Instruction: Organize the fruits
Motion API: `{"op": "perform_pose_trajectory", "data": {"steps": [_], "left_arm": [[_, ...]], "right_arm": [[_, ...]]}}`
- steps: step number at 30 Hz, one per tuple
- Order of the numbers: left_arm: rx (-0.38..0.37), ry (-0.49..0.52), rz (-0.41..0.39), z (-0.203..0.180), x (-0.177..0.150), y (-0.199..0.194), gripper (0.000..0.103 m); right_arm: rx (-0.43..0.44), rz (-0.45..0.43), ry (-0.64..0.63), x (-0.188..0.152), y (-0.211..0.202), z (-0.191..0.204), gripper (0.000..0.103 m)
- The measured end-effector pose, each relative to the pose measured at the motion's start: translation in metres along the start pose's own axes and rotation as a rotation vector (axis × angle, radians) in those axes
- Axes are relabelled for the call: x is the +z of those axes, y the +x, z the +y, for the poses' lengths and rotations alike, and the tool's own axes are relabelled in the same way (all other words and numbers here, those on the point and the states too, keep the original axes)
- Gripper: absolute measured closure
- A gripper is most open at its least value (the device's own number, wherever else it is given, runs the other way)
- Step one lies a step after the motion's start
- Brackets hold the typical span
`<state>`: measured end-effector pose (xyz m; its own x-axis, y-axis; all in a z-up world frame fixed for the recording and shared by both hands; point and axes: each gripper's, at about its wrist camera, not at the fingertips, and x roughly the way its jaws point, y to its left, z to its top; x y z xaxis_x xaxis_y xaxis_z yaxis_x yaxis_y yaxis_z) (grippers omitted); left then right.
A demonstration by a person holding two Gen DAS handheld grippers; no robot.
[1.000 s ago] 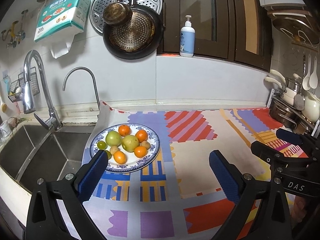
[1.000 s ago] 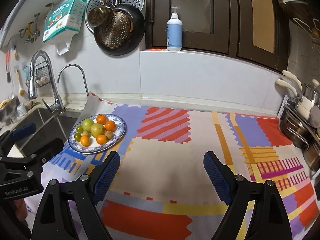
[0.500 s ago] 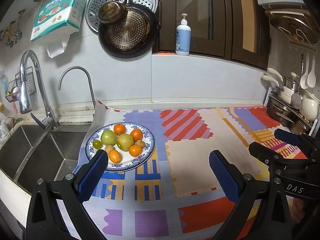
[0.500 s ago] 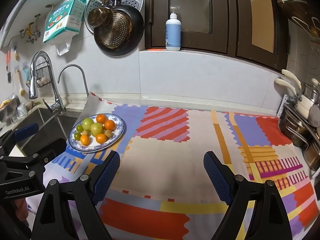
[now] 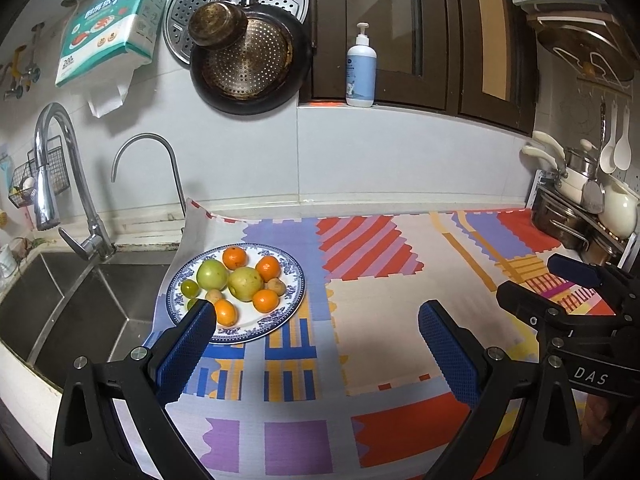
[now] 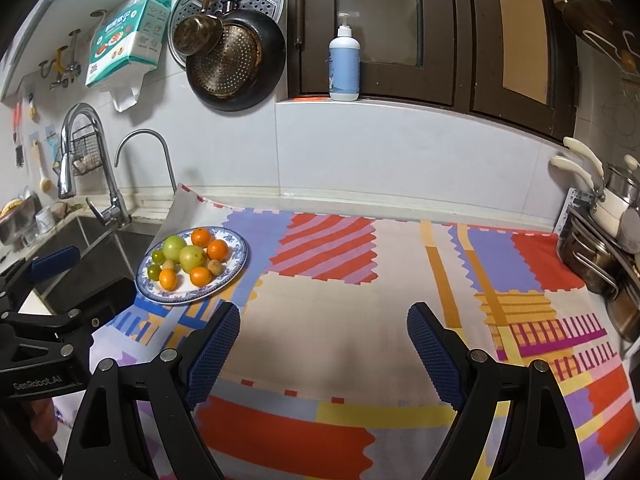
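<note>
Fruits point(image 5: 236, 286): oranges, two green apples, small green and brown ones, all heaped on plate point(image 5: 294, 300) at cloth's point(image 6: 344, 344) sink-side edge. Fits sorted or yet unsorted.
Any grasp: judged best one fruit, gently, off the pile's edge.
Left gripper point(image 5: 316, 340), right gripper point(image 6: 323, 344): jaws wide apart, empty, touching nothing.
</note>
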<state>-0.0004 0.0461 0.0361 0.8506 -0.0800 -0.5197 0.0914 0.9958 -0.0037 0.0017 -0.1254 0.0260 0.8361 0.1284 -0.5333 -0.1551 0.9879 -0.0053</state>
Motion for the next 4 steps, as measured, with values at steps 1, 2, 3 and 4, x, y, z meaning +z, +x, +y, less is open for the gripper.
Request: {"op": "perform_pose_trajectory", "data": {"steps": [1,2,3,4], "left_arm": [[0.001,0.001,0.000,-0.0003,0.0002,0.0005,0.000],[0.002,0.001,0.000,-0.0007,0.0002,0.0010,0.000],[0.002,0.002,0.002,-0.0009,0.0003,0.0014,0.000],[0.002,0.002,0.004,-0.0011,0.0001,0.0021,0.000]], "right_arm": [[0.000,0.001,0.001,-0.0001,0.0002,-0.0010,0.017],[0.000,0.002,0.001,-0.0004,0.0004,-0.0017,0.017],[0.002,0.003,0.001,0.0001,0.0011,-0.0029,0.017],[0.003,0.003,0.001,0.0002,0.0015,-0.0039,0.017]]}}
